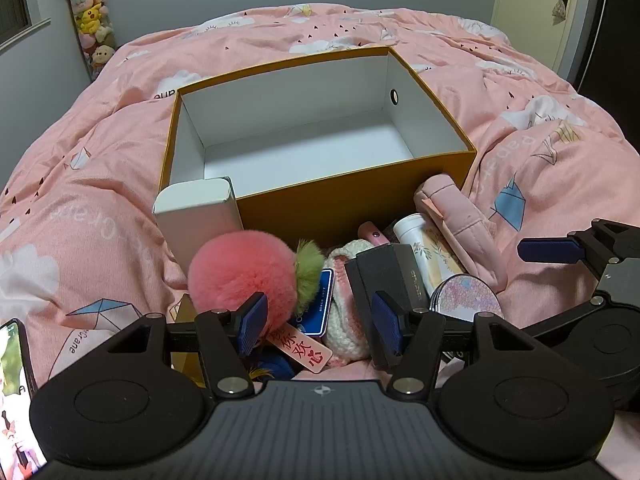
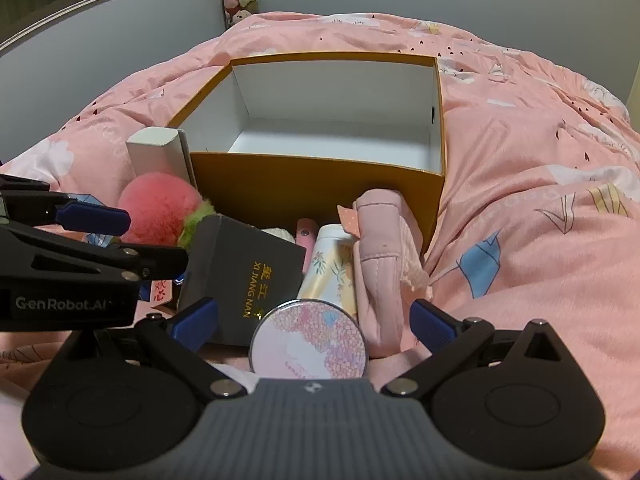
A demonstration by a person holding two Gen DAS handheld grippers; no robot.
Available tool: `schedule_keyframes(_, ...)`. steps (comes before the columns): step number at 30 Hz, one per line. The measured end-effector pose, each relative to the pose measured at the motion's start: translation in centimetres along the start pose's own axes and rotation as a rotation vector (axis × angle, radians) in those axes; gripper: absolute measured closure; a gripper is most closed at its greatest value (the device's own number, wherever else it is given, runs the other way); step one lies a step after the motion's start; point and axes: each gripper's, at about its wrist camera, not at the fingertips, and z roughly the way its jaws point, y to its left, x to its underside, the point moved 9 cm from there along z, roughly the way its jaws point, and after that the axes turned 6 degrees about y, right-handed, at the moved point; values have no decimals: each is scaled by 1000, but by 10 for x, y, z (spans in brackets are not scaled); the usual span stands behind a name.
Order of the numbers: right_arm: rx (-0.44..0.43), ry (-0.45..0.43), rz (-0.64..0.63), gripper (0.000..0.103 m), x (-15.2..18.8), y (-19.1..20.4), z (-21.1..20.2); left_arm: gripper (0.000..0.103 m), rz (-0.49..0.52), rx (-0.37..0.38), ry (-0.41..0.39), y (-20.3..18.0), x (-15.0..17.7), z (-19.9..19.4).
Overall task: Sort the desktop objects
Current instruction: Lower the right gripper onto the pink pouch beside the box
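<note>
An empty orange box point(image 1: 320, 204) point(image 2: 312, 184) with a white inside sits on the pink duvet. In front of it lies a pile: a fluffy pink peach point(image 1: 240, 276) point(image 2: 160, 212), a black box point(image 1: 392, 272) point(image 2: 244, 272), a round floral compact point(image 1: 468, 296) point(image 2: 308, 344), a white floral bottle point(image 1: 424, 256) point(image 2: 332, 268) and a pink pouch point(image 1: 460, 224) point(image 2: 380, 248). My left gripper point(image 1: 320, 324) hangs open over a blue card point(image 1: 320, 300) and a pink tag point(image 1: 304, 348). My right gripper point(image 2: 314, 322) stands wide open above the compact, holding nothing.
A small white box point(image 1: 196, 216) point(image 2: 156, 156) leans at the orange box's near left corner. A lit phone point(image 1: 16, 392) lies at the bed's lower left. A tube of plush toys point(image 1: 90, 12) stands by the far wall. The duvet point(image 2: 540, 200) spreads bare to the right.
</note>
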Motion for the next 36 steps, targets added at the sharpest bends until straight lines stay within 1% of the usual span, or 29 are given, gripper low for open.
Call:
schedule_keyframes(18, 1, 10, 1, 1, 1, 0, 3, 35, 2, 5, 4, -1, 2, 1)
schedule_keyframes(23, -1, 0, 1, 2, 0, -1, 0, 36, -19, 70, -11, 1, -1, -4)
schedule_keyframes(24, -5, -8, 7, 3, -1, -3, -1, 39, -27, 80, -17, 3, -2, -6)
schedule_keyframes(25, -8, -18, 16, 6, -3, -6, -4, 44, -34, 89, -21, 4, -3, -7)
schedule_keyframes(26, -8, -24, 24, 9, -5, -9, -6, 46, -42, 101, -21, 6, -4, -8)
schedule_keyframes(28, -1, -18, 47, 29, -7, -19, -7, 52, -61, 137, -19, 8, -6, -10)
schedule_keyframes(29, 1, -8, 57, 34, -7, -22, -7, 55, -69, 157, -13, 8, -6, -9)
schedule_keyframes(30, 2, 6, 71, 41, -6, -26, -5, 61, -75, 186, 1, 7, -5, -9)
schedule_keyframes(31, -7, 25, 87, 46, -5, -30, -4, 61, -80, 222, 17, 4, -5, -7)
schedule_keyframes(32, -24, 43, 97, 49, -3, -32, -2, 61, -88, 254, 29, 2, -4, -7)
schedule_keyframes(33, -54, 65, 103, 54, -1, -31, -1, 61, -96, 286, 41, -1, -4, -5)
schedule_keyframes(34, -76, 77, 102, 57, -1, -30, 0, 58, -99, 305, 51, -3, -4, -3)
schedule_keyframes(36, -104, 95, 88, 60, 3, -25, 0, 53, -94, 314, 61, -7, -6, 0)
